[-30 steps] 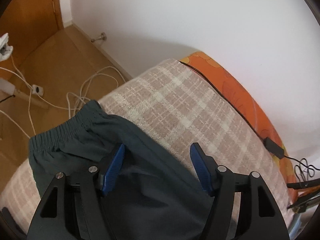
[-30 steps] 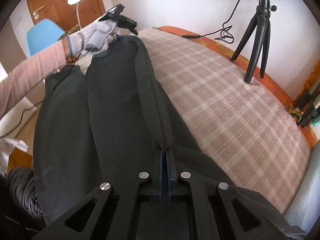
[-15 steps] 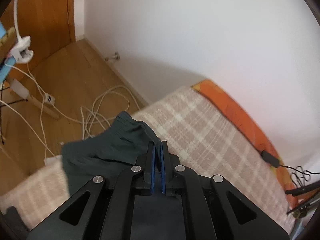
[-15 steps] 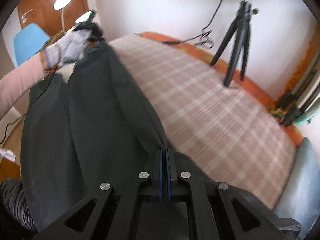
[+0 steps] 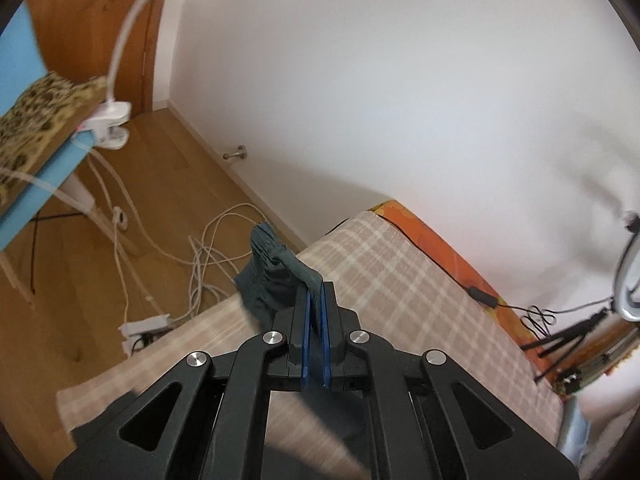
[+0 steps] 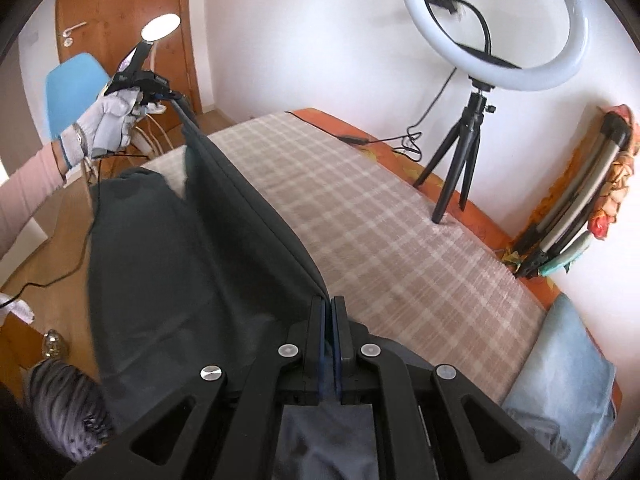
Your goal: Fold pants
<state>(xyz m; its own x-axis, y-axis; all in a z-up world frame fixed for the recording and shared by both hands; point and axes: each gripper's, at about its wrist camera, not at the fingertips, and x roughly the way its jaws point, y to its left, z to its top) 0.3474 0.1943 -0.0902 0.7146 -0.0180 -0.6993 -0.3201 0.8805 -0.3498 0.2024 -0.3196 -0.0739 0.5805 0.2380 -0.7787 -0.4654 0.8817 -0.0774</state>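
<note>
Our left gripper [image 5: 315, 300] is clamped on the waistband end of the dark green pants [image 6: 192, 248], raised off the plaid mattress [image 6: 360, 216]. Our right gripper [image 6: 328, 308] is pinched shut on the same long edge nearer the hems. Held taut between us, that edge looks ready to carry across, probably to lay one leg over the other.
</note>
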